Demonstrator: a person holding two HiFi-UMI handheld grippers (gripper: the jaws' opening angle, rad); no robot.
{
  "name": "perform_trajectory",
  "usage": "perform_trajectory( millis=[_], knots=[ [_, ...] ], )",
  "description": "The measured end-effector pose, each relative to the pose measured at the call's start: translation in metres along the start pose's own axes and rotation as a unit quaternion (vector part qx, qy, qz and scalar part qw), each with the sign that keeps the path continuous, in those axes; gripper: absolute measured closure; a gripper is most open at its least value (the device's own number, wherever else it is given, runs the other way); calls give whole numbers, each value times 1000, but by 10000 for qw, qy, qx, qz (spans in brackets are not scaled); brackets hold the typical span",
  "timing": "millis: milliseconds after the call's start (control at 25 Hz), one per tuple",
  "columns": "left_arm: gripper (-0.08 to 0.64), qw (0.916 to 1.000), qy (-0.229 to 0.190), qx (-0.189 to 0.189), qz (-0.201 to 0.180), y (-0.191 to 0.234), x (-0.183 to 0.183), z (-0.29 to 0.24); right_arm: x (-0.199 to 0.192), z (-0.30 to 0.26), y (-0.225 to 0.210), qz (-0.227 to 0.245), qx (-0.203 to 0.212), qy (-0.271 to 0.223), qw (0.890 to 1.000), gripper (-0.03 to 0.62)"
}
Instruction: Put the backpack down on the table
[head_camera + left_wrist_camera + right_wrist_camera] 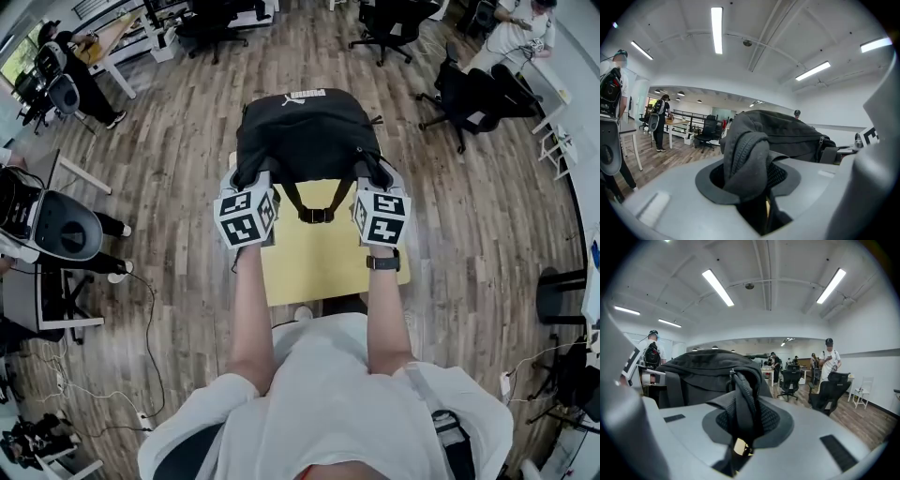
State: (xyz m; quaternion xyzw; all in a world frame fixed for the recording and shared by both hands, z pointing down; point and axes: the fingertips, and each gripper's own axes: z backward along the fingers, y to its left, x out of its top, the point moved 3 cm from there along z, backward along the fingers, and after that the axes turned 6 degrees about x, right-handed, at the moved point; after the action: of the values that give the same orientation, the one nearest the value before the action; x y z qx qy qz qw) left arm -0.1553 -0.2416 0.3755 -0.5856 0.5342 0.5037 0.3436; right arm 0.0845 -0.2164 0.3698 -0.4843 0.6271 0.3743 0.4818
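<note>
Office with wood floor (178, 178), yellow table (323, 267), black backpack (305, 136) over its far end, left gripper (251, 187) and right gripper (373, 186) each clamped on its fabric.

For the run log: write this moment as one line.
left gripper: shut on backpack; right gripper: shut on backpack; backpack: at far edge of yellow table

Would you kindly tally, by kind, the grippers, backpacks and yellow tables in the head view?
grippers: 2 (left gripper, right gripper)
backpack: 1
table: 1
Total: 4
</note>
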Motion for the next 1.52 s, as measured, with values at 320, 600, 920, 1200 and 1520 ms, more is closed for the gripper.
perform_trajectory(
  millis=[320, 600, 920, 1200, 1520],
  knots=[
    [422, 9994, 298, 121, 109, -2, -23, -51, -21, -43, -23, -2, 107, 385, 9992, 558],
    [422, 9984, 519, 201, 133, 4, -44, -82, -40, -76, -34, -178, 157, 654, 9976, 558],
    [423, 9962, 777, 363, 160, 13, -77, -119, -70, -119, -44, -197, 266, 932, 9951, 558],
    [423, 9951, 883, 441, 76, 19, -94, -142, -94, -143, -48, -217, 327, 1067, 9935, 558],
    [425, 9939, 1009, 449, 60, 23, -122, -167, -120, -166, -56, -250, 394, 1169, 9921, 558]
  ],
)
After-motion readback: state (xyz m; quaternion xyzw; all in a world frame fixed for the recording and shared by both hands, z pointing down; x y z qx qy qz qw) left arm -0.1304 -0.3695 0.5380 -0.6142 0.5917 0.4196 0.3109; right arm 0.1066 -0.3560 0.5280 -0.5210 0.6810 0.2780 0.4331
